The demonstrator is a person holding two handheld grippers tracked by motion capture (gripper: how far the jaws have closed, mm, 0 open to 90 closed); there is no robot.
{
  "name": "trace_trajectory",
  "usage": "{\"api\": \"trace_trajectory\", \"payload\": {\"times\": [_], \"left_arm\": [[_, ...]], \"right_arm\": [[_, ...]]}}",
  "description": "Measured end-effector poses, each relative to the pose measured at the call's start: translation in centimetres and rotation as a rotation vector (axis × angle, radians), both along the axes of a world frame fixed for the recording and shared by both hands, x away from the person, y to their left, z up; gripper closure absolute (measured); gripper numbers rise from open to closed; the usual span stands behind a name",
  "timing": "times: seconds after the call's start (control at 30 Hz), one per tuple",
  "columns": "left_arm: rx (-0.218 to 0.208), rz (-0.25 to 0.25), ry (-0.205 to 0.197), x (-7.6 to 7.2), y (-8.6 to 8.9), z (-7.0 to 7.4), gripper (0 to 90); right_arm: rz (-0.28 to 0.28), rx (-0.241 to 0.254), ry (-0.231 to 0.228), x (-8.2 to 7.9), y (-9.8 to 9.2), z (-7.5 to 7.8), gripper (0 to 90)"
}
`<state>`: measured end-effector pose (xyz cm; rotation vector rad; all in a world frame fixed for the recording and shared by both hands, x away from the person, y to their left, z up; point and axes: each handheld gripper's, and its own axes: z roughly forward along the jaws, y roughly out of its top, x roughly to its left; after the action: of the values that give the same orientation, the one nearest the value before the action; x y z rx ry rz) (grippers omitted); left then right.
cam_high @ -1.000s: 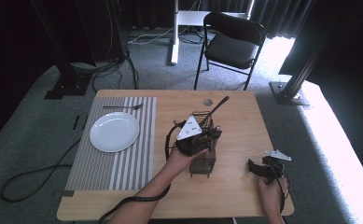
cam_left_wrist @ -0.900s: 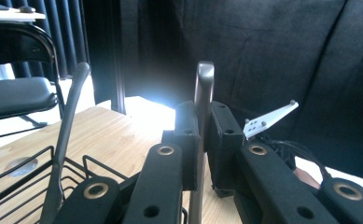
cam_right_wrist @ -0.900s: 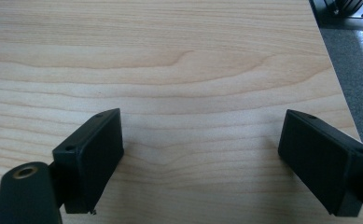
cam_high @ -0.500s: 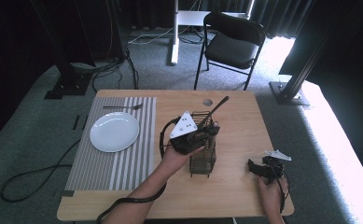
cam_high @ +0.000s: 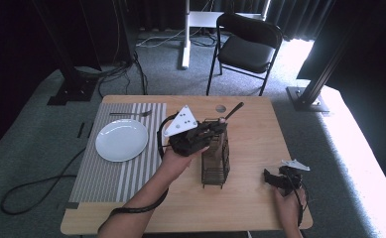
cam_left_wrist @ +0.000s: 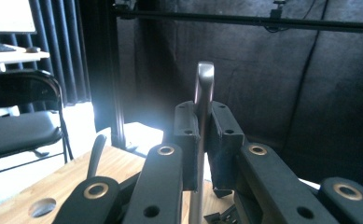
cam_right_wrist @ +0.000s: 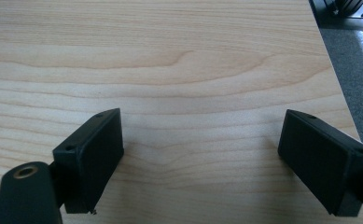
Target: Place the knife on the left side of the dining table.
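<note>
The left gripper (cam_left_wrist: 202,140) pinches a shiny metal utensil handle (cam_left_wrist: 203,88) above the black wire caddy (cam_high: 215,158) in the middle of the wooden table (cam_high: 250,139). At four o'clock, the right gripper (cam_right_wrist: 202,158) rests wide apart, holding nothing.

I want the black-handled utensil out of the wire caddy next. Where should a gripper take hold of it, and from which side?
Probably by the black handle, the part that sticks out above the wire caddy and leans toward the table's far right. Come from above on that far side, jaws closing across the slim shaft. The left gripper, shut on a metal utensil, crowds the near left side.
</note>
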<state>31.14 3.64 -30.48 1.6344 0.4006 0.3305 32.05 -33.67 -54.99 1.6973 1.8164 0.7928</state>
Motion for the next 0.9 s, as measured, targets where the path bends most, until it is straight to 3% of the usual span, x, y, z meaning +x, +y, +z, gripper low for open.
{"api": "trace_trajectory", "payload": {"times": [0.43, 0.9], "left_arm": [[-0.015, -0.01, -0.031, -1.9, 2.0, 3.0, 83.9], [-0.008, 0.081, -0.022, -2.6, 6.0, 2.9, 83.8]], "right_arm": [[0.0, -0.001, 0.0, 0.0, 0.0, 0.0, 13.5], [0.001, -0.001, 0.0, 0.0, 0.0, 0.0, 13.5]]}}
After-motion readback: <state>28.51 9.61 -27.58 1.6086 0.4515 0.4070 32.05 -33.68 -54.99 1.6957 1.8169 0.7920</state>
